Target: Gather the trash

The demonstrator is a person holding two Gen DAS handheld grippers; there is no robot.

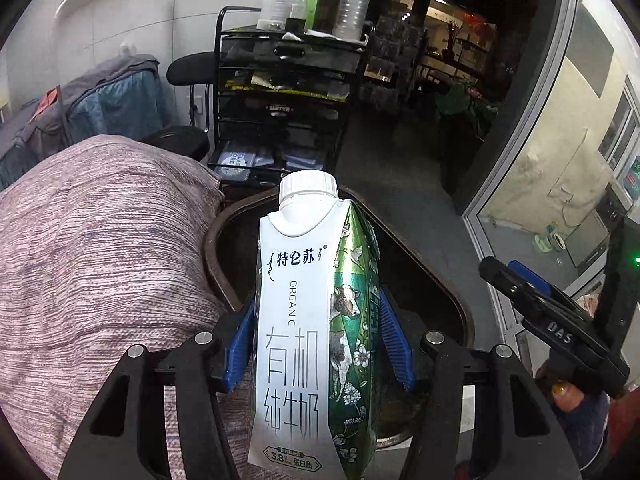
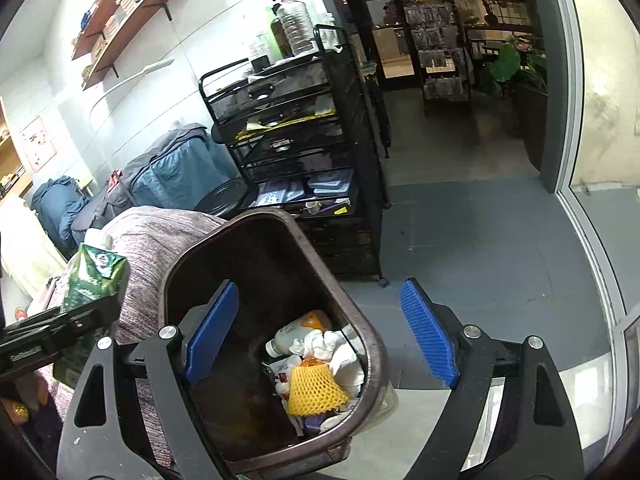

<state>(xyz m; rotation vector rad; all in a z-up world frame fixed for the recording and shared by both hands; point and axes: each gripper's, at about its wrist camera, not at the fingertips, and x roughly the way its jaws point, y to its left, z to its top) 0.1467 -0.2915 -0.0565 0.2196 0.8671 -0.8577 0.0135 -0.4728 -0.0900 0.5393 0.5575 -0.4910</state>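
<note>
Blue-padded left claw (image 1: 316,344) pinches white-green milk carton (image 1: 312,328) upright, above brown trash bin (image 2: 360,320) rim, beside striped cushion (image 1: 100,260). Right claw (image 2: 320,332) spread, empty, over bin; bottle (image 2: 296,330), tissues and yellow foam net (image 2: 316,392) inside bin.

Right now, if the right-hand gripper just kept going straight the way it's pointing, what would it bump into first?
Most likely the dark brown plastic trash bin: the open right gripper straddles its rim, aimed at the trash inside, probably the yellow foam net. Depth is unclear.
</note>
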